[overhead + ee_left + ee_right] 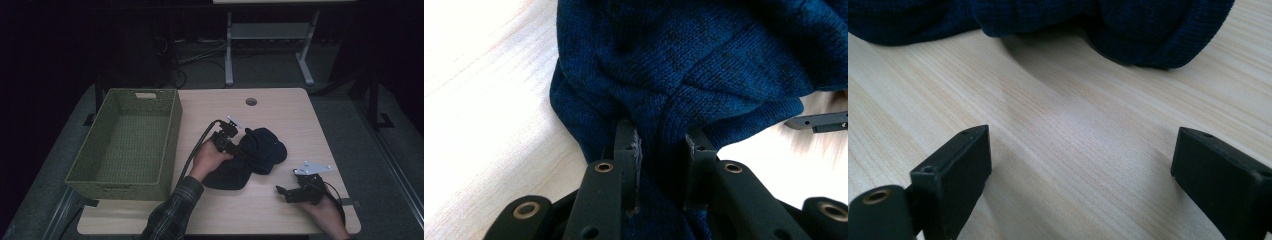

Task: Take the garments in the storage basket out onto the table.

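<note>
The left gripper (pixel 663 145) pinches a fold of the crumpled dark blue knitted garment (pixel 252 156) lying mid-table on the pale wooden table (pixel 280 110), right of the green woven basket (pixel 125 145); the right gripper (pixel 1080 170) rests nearby, jaws wide apart, holding nothing

The left tongs (pixel 239 148) tips are buried in the dark knit garment (pixel 255 155).

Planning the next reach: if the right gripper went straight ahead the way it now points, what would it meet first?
Most likely the dark blue knit garment. The right gripper has its jaws wide open over bare table, and the garment's folded edge lies straight ahead; how far off is unclear.
</note>
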Motion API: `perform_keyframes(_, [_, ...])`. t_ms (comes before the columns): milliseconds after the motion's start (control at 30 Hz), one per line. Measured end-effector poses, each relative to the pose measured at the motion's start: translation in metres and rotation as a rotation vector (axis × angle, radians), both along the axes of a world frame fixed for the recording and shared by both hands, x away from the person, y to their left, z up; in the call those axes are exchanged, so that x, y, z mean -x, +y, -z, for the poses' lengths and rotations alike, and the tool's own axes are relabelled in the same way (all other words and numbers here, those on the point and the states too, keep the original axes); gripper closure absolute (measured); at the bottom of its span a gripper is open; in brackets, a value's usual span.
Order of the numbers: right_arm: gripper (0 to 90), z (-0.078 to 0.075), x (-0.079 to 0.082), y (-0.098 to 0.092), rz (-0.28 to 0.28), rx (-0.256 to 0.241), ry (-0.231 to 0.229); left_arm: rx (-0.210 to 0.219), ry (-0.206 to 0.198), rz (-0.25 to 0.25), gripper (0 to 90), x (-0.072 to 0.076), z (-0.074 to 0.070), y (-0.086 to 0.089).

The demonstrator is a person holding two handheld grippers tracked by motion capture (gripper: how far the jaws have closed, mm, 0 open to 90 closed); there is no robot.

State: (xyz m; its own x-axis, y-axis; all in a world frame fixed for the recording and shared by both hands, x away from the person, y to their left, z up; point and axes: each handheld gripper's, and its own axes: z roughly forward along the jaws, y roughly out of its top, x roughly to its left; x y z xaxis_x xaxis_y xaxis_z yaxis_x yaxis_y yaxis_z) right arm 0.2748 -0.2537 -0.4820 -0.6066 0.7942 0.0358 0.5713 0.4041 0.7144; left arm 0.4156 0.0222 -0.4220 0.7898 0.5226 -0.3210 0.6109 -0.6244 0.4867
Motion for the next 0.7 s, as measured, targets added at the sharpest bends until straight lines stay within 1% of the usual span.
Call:
perform_keyframes(100, [8.9, 0.000, 0.000, 0.000, 0.000, -0.003, 0.001, -0.015, -0.023, 0.015, 68.8, 0.003, -0.004, -0.001])
perform_keyframes(167, [8.8, 0.000, 0.000, 0.000, -0.001, -0.003, 0.001, -0.033, -0.036, 0.024, 63.6, 0.005, -0.008, -0.001])
perform_keyframes(300, [8.9, 0.000, 0.000, 0.000, 0.000, -0.004, 0.001, -0.037, -0.059, 0.021, 48.6, 0.007, -0.017, 0.004])
perform_keyframes(367, [8.8, 0.000, 0.000, 0.000, -0.001, -0.001, 0.000, -0.033, -0.078, 0.014, 43.9, 0.009, -0.022, 0.009])
perform_keyframes(433, [8.8, 0.000, 0.000, 0.000, -0.001, -0.001, 0.000, -0.028, -0.104, 0.000, 40.5, 0.012, -0.029, 0.014])
perform_keyframes(467, [8.9, 0.000, 0.000, 0.000, -0.001, -0.002, 0.001, -0.026, -0.123, -0.006, 38.7, 0.014, -0.032, 0.017])
perform_keyframes(533, [8.9, 0.000, 0.000, 0.000, 0.000, -0.002, 0.001, -0.017, -0.146, -0.016, 37.6, 0.019, -0.041, 0.023])
perform_keyframes(600, [8.9, 0.000, 0.000, 0.000, -0.001, 0.000, -0.001, -0.010, -0.178, -0.022, 38.0, 0.026, -0.049, 0.029])
perform_keyframes(633, [8.8, 0.000, 0.000, 0.000, -0.001, 0.000, -0.002, -0.012, -0.194, -0.022, 41.0, 0.030, -0.053, 0.032])
perform_keyframes(700, [8.9, 0.000, 0.000, 0.000, -0.001, 0.000, -0.001, 0.010, -0.232, -0.031, 50.5, 0.039, -0.060, 0.038])
